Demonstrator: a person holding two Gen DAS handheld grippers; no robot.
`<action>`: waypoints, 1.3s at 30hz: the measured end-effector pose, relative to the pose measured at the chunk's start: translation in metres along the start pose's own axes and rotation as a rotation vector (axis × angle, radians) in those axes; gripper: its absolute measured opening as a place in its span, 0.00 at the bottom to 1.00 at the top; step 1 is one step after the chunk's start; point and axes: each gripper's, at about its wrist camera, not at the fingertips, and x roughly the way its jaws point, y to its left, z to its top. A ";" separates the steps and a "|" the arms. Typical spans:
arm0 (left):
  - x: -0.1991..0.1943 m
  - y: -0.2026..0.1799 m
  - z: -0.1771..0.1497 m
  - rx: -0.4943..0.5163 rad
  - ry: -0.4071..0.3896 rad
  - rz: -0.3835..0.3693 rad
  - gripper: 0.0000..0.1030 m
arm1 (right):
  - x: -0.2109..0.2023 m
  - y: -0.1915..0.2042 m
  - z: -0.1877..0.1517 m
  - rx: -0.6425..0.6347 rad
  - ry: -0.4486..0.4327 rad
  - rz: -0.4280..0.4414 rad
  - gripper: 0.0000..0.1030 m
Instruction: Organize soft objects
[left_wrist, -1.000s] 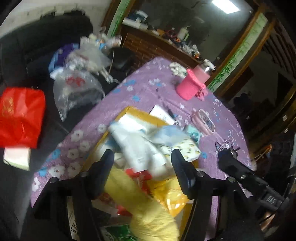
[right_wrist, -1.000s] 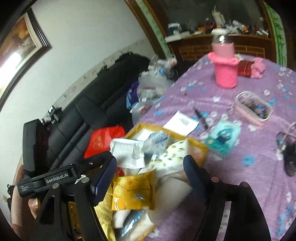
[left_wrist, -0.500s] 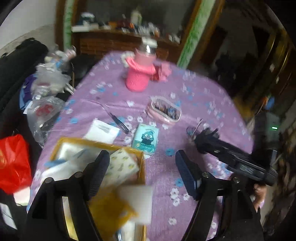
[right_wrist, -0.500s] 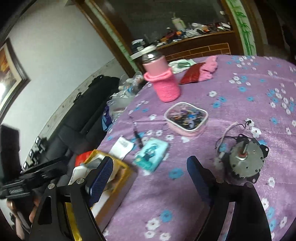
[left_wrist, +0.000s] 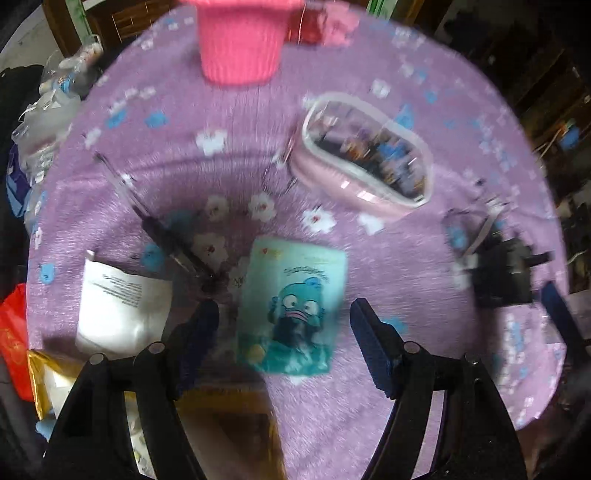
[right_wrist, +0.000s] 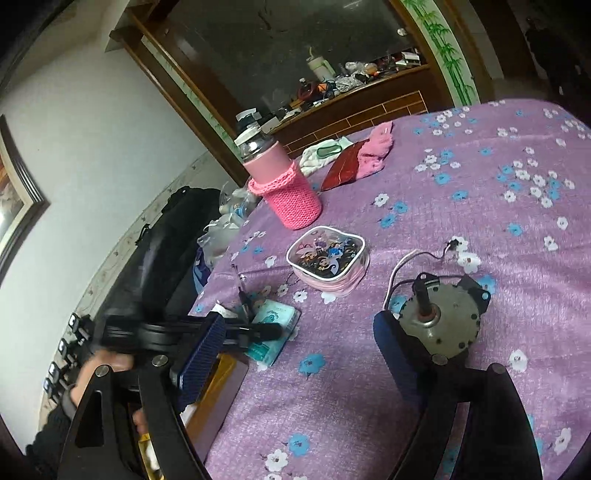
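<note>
surface: round, covered in purple cloth with white and blue flower print; fills most of both views
room: white wall with a framed picture at 9 o'clock in the right wrist view; dark wood cabinet with a cluttered ledge at 12; black sofa beside the surface at 9, plastic bags on it
left claw: released, fingers spread either side of the teal packet, not touching it; view is motion-blurred
right claw: released, nothing between the fingers; hangs over bare cloth, motor just beside the right finger
teal packet: flat soft pack with a cartoon face, lying on the cloth at centre of the left view; between the left claw's fingers
yellow box: at 6–7 o'clock in the left view, at the surface edge; contents too blurred to tell
left view only: white paper sheet at 8 o'clock; red bag off the surface edge at 8
right view only: grey motor with wires at 4 o'clock; pink and red cloth pieces at 12, clear there, blurred in the left view; person's hand holding the left claw at 8
both views: pink knit-sleeved bottle at 12; clear pouch with pink sides, small items inside; black pen just beside the teal packet
</note>
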 end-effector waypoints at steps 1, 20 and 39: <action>0.005 -0.003 0.000 0.008 0.012 0.019 0.71 | -0.002 -0.002 0.000 0.010 0.004 0.010 0.81; -0.119 0.016 -0.085 -0.155 -0.292 -0.291 0.36 | 0.014 0.008 -0.002 -0.035 0.073 0.012 0.81; -0.144 0.039 -0.148 -0.269 -0.469 -0.200 0.36 | 0.028 0.044 -0.012 -0.175 0.107 -0.087 0.81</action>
